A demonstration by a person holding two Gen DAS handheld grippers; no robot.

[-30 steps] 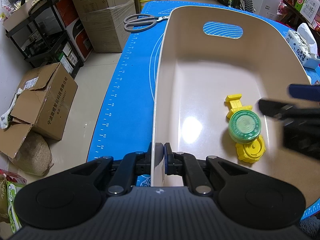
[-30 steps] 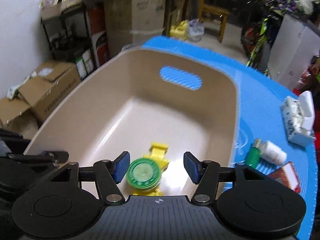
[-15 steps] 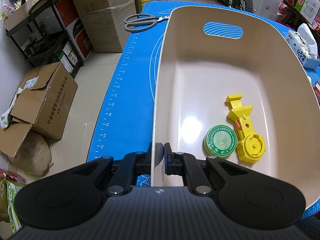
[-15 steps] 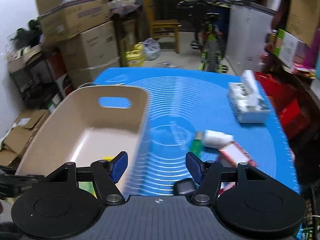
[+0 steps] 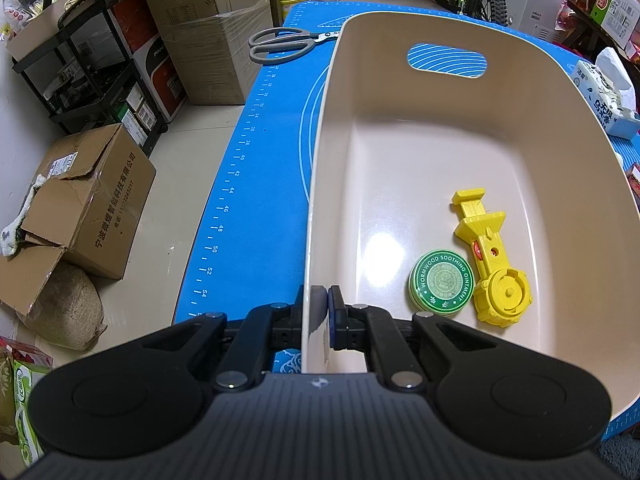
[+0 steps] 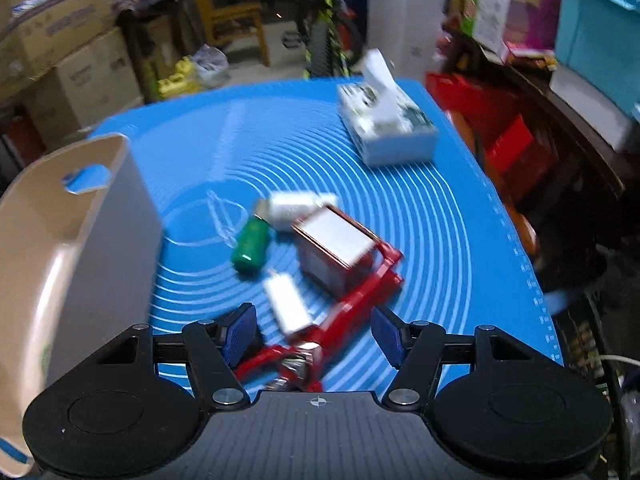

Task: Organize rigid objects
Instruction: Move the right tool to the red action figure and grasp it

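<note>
My left gripper (image 5: 323, 308) is shut on the near left rim of the beige bin (image 5: 320, 184). In the bin lie a green round ointment tin (image 5: 441, 283) and a yellow plastic toy (image 5: 490, 258). My right gripper (image 6: 314, 330) is open and empty, over the blue mat to the right of the bin (image 6: 52, 248). Just ahead of it lie a red tool (image 6: 352, 308), a small white block (image 6: 286, 302), a red-edged box (image 6: 336, 244), a green cap (image 6: 250, 246) and a white bottle (image 6: 292, 206). The right wrist view is blurred.
Grey scissors (image 5: 282, 42) lie on the blue mat (image 5: 256, 148) left of the bin's far end. A tissue pack (image 6: 384, 124) sits at the mat's far right. Cardboard boxes (image 5: 80, 200) and a black shelf (image 5: 88, 72) stand on the floor to the left.
My right gripper let go of the green tin in the bin, then swung out to the right over the mat's loose objects. My left gripper has kept still on the rim.
</note>
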